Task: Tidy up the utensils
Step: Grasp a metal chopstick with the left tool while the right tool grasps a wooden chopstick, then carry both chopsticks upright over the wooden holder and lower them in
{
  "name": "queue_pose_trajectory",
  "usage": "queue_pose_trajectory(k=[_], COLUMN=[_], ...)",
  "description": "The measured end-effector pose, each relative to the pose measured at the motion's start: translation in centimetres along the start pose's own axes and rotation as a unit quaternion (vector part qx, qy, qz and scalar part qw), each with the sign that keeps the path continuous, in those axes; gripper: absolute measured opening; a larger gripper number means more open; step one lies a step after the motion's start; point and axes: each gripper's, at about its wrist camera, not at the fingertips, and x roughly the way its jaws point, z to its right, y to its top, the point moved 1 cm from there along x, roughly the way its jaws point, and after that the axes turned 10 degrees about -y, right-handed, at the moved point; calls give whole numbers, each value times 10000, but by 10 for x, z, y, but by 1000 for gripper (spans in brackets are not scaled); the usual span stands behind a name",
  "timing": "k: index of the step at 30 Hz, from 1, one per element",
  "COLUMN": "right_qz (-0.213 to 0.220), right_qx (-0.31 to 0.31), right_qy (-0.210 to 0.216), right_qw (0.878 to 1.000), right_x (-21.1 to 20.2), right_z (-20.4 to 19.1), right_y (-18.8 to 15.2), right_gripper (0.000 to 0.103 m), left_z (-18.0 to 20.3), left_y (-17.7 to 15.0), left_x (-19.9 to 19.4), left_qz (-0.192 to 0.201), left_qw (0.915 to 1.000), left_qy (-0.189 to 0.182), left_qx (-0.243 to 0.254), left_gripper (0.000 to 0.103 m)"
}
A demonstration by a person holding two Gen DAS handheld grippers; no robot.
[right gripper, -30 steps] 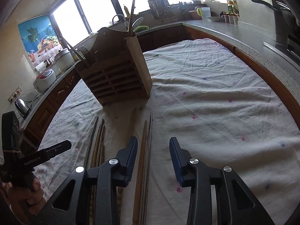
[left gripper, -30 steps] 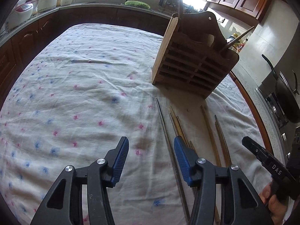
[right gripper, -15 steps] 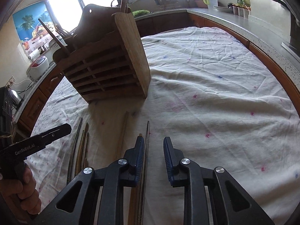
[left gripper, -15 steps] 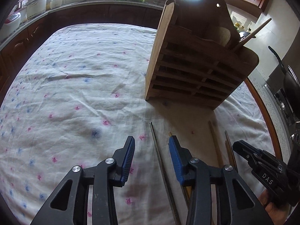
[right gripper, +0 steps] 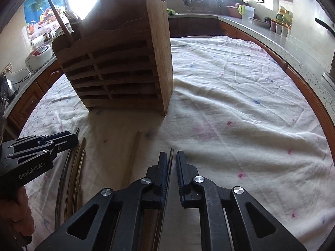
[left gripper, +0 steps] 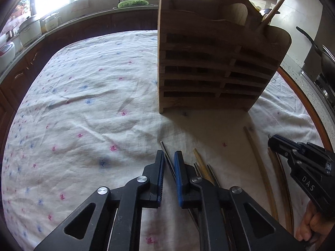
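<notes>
Both grippers hover low over the tablecloth (left gripper: 88,96). Left gripper (left gripper: 168,163) has its jaws narrowed around a thin metal chopstick (left gripper: 165,150), a slight gap showing; right gripper (right gripper: 171,165) likewise straddles a dark chopstick (right gripper: 170,159). More chopsticks (left gripper: 257,161) lie alongside, near the upright wooden holder (left gripper: 211,67).

the wooden utensil rack (left gripper: 211,67) is standing upright just ahead, blocking the way forward on the surface (left gripper: 83,104). to its left, open cloth is lying free for passing. loose chopsticks (left gripper: 259,167) are lying before it, and the right hand-held gripper (left gripper: 272,144) is crowding that side.
</notes>
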Motion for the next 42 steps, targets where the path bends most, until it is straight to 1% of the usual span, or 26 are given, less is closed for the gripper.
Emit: queue_pose_trajectory(k=[1, 6, 9, 12, 16, 20, 23, 27, 31, 36, 42], right_qz=[-2, -47, 117, 329, 644, 915, 1106, 1382, 1642, 1901, 2037], right_qx=[27, 354, 499, 634, 739, 804, 818, 836, 861, 922, 980], right_qy=[8, 254, 373, 525, 659, 775, 837, 914, 985, 1021, 1060], right_qw=[10000, 9990, 9980, 9961, 9930, 9895, 9870, 9826, 9777, 9721, 9683], right_x=[0, -5, -23, -46, -79, -109, -131, -159, -184, -205, -209], right_z=[1, 11, 15, 19, 26, 31, 33, 37, 41, 47, 50], right_y=[0, -1, -2, -1, 0, 0, 2, 4, 7, 13, 20], right_gripper=[6, 4, 4, 4, 4, 4, 4, 4, 4, 4, 4], left_z=[0, -4, -7, -11, -16, -19, -18, -17, -16, -11, -12], left_y=[-1, -8, -13, -18, -24, -32, -38, -49, -56, -60, -60], left_x=[0, -9, -25, -47, -87, -134, -161, -202, -233, -254, -258], left_qz=[0, 38, 194, 388, 700, 991, 1186, 1437, 1663, 1915, 1995], left_qw=[10000, 9992, 9981, 9956, 9918, 9878, 9842, 9801, 9764, 9727, 9714], left_qy=[-1, -329, -506, -735, -928, -1069, -1199, -1294, -1337, -1289, -1268], left_qx=[18, -205, -290, -428, -532, -547, -530, -440, -349, -219, -211], left_gripper=[7, 3, 3, 2, 2, 2, 2, 2, 2, 1, 1])
